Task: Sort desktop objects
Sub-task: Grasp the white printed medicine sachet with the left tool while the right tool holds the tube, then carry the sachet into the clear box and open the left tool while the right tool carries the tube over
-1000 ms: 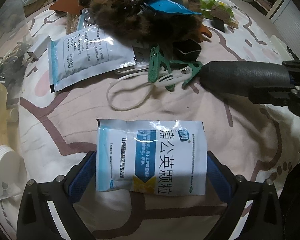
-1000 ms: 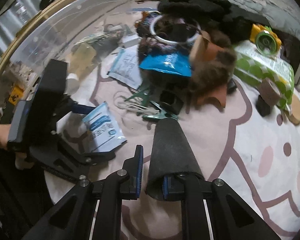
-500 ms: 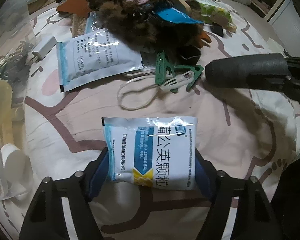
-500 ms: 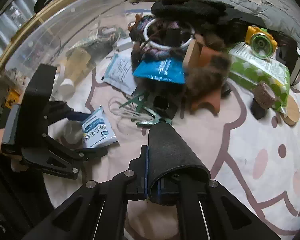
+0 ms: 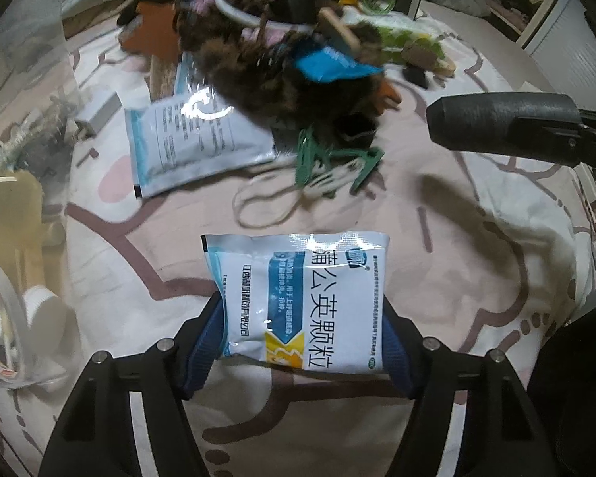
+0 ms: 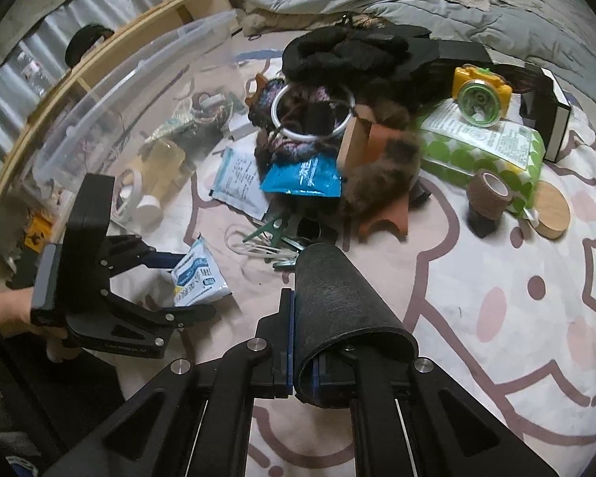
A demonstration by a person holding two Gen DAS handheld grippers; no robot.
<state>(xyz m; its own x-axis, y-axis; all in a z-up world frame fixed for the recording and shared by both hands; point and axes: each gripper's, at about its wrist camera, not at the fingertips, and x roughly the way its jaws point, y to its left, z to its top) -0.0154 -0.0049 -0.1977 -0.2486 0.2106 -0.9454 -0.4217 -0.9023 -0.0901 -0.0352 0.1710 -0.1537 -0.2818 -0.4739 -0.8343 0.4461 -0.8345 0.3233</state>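
Observation:
My left gripper (image 5: 302,338) is shut on a white and blue medicine sachet (image 5: 298,298) with Chinese print, its blue pads pressing both side edges just above the pink sheet. The sachet also shows in the right wrist view (image 6: 198,278), held by the left gripper (image 6: 178,282). My right gripper (image 6: 304,369) is shut on a rolled black mat (image 6: 337,310), gripping the roll's wall. The mat also shows in the left wrist view (image 5: 500,129) at the right, raised above the sheet.
A heap lies beyond: second sachet (image 5: 194,147), green clips (image 5: 329,167), white cord (image 5: 266,206), brown fur (image 6: 381,175), blue packet (image 6: 304,177), green wipes pack (image 6: 488,147), yellow toy (image 6: 480,93), tape roll (image 6: 488,194). A clear plastic bin (image 6: 111,111) with several items stands left.
My left gripper closed from wide open onto the sachet's sides and lifted it slightly. My right gripper closed on the black mat's wall and raised it.

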